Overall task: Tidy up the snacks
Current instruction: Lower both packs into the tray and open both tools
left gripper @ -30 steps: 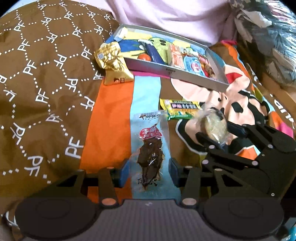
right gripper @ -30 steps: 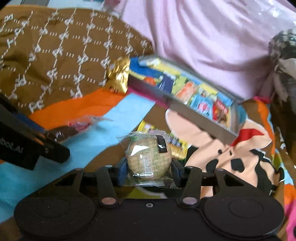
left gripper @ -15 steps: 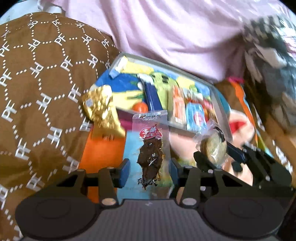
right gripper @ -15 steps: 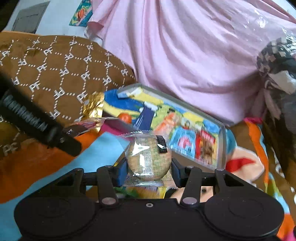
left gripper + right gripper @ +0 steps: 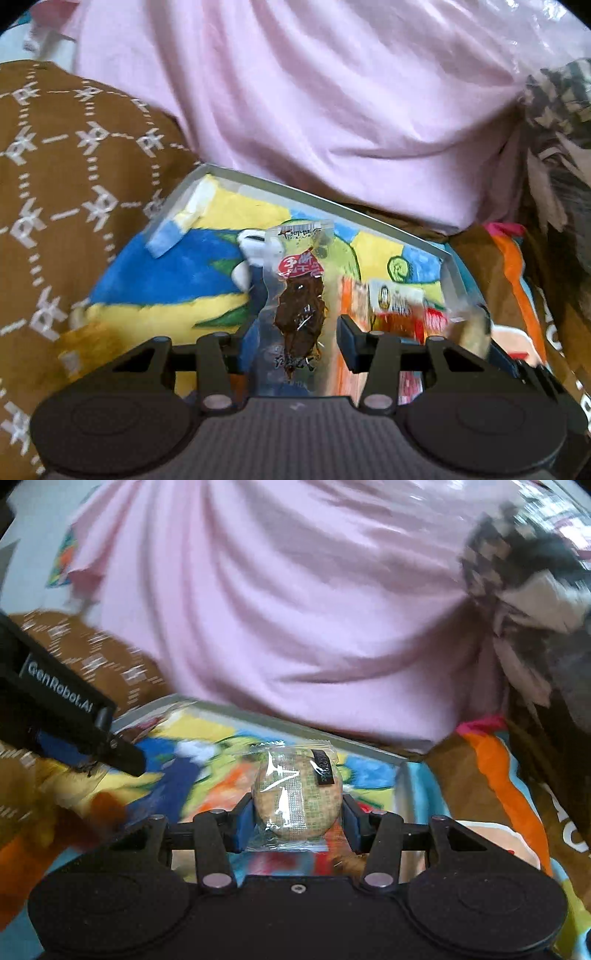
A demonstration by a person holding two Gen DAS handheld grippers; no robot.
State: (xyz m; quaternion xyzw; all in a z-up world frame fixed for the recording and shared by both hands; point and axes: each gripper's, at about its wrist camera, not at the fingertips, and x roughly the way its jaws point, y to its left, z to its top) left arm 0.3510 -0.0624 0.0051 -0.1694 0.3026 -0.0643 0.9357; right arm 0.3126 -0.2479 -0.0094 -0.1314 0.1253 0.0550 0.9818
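Left gripper (image 5: 295,332) pinches dried-meat packet (image 5: 297,306); right gripper (image 5: 297,821) clamps wrapped round biscuit (image 5: 295,797). Both held over tray (image 5: 332,201), likely for dropping in.

The tray (image 5: 369,216) has a grey rim, and its inside shows a cartoon print in blue, yellow and green. The clear packet (image 5: 297,295) carries a dark brown snack and a red label. The round snack (image 5: 297,797) is beige with a fine grid pattern – its wrapper has a small black label. The blanket (image 5: 74,177) at the left is brown with white letters and dashed lines. The far cloth (image 5: 314,103) is plain pink.
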